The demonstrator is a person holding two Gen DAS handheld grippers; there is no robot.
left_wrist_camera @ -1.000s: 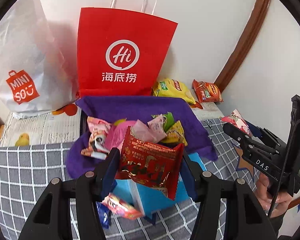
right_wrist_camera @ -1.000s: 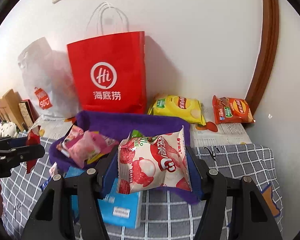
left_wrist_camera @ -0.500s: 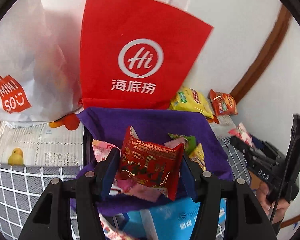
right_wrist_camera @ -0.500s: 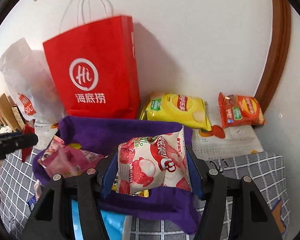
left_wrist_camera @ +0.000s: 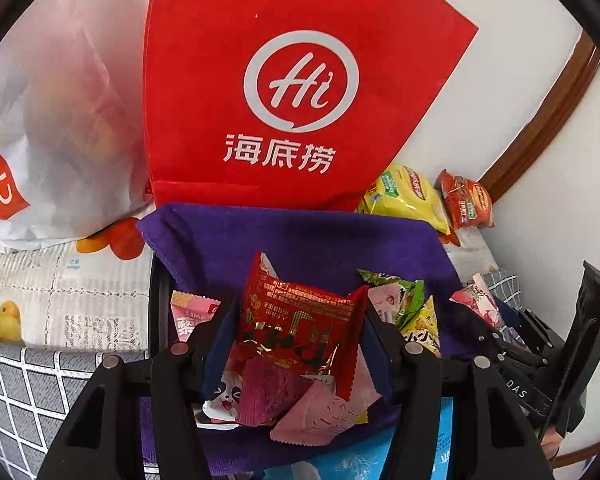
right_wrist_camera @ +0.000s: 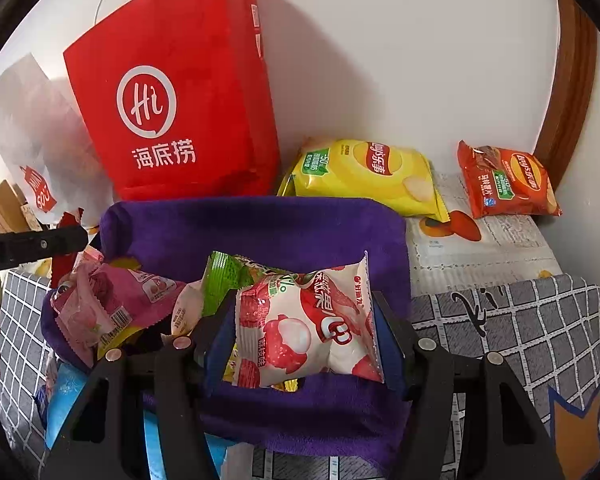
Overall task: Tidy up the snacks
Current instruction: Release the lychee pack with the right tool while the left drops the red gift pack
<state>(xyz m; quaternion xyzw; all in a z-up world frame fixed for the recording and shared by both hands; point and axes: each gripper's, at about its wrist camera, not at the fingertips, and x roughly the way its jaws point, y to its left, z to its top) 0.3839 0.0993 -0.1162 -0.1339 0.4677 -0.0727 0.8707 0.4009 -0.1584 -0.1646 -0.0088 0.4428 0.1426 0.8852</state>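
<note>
Two grippers, left gripper point(left_wrist_camera: 296, 334) and right gripper point(right_wrist_camera: 306, 326), one red snack packet point(left_wrist_camera: 298, 328), one lychee snack packet point(right_wrist_camera: 306, 324), one red paper bag point(right_wrist_camera: 176, 96), one white plastic bag point(left_wrist_camera: 48, 120), two crisp bags, yellow crisp bag point(right_wrist_camera: 372, 174) and orange crisp bag point(right_wrist_camera: 506, 184), one purple cloth-lined basket point(right_wrist_camera: 260, 224)

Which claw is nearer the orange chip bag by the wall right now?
Right. The right claw, holding the lychee packet, sits over the purple basket's side nearer the orange chip bag; the left claw is over the far side.

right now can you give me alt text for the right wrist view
The right tongs grip a white lychee snack packet over a purple cloth-lined basket of small snacks. Behind stand a red paper bag and two chip bags, yellow and orange, against a white wall.
</note>
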